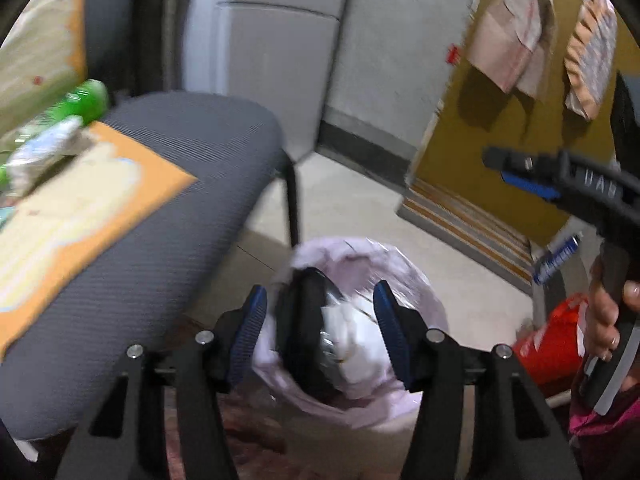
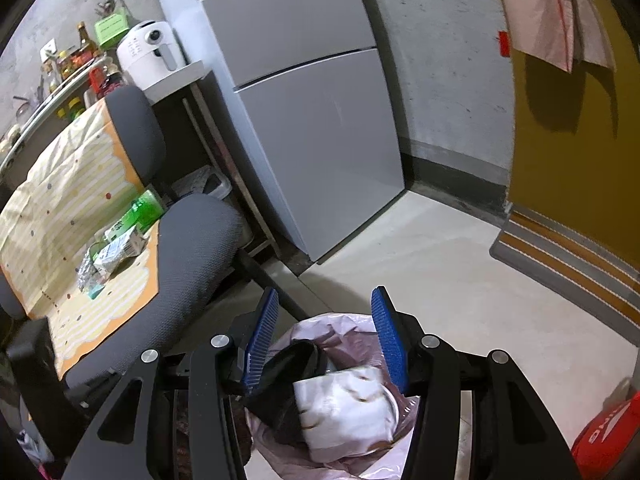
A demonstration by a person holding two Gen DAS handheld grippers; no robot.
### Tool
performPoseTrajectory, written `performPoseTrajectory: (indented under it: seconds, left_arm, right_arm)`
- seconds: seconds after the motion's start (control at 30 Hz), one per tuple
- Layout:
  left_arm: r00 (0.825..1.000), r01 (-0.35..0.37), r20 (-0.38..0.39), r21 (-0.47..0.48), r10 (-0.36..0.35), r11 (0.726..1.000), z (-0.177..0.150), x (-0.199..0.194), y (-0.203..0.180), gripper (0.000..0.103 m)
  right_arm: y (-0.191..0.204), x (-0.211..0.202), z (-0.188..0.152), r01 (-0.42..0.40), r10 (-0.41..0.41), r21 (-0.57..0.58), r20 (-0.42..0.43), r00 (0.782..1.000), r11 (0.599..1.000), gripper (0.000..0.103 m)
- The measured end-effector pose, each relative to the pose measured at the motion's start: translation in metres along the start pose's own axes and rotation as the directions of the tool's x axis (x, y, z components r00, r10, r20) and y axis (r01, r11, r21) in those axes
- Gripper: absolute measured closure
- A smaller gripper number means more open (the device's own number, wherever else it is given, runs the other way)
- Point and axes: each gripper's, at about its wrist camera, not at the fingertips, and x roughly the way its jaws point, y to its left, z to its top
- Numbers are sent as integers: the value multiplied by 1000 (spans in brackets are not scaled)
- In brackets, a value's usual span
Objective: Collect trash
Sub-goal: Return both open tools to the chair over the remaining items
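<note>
A bin with a pink liner (image 1: 360,256) (image 2: 340,326) stands on the floor beside the chair. It holds a crumpled white wrapper (image 1: 360,340) (image 2: 344,412) and a black item (image 1: 300,328) (image 2: 284,384). My left gripper (image 1: 322,332) hangs open just above the bin's mouth, nothing between its blue pads. My right gripper (image 2: 326,340) is open over the same bin and empty; it (image 1: 508,168) also shows at the right of the left wrist view, held by a hand (image 1: 604,320). On the chair's cloth lie a green bottle (image 1: 86,100) (image 2: 144,210), a small carton (image 2: 120,250) and a foil wrapper (image 2: 86,270).
A grey office chair (image 1: 200,184) (image 2: 192,240) with a patterned cloth (image 2: 68,200) stands left of the bin. A grey fridge (image 2: 312,120) is behind, a striped doormat (image 2: 568,256) lies by the yellow door, and a red bag (image 1: 556,344) (image 2: 604,436) sits at the right.
</note>
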Motion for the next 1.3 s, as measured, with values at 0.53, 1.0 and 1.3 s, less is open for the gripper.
performPoseTrajectory:
  seconds: [0.53,1.0,1.3]
  left_arm:
    - [935,-299,112,-260,337,918,-15,-104,108,37]
    - [832,-474,46,-456,552,753,-23,-150,222,28]
    - [819,-505,-10,-486,573,713,-24,-142,269,28]
  right_arm:
    - [107,22,5,-179,173,-172,-51,984,969,49]
    - [261,86,5,-336,291,-417,-171,941,844,30]
    - [337,130,1,-419,323,-449,-278,905,789,31]
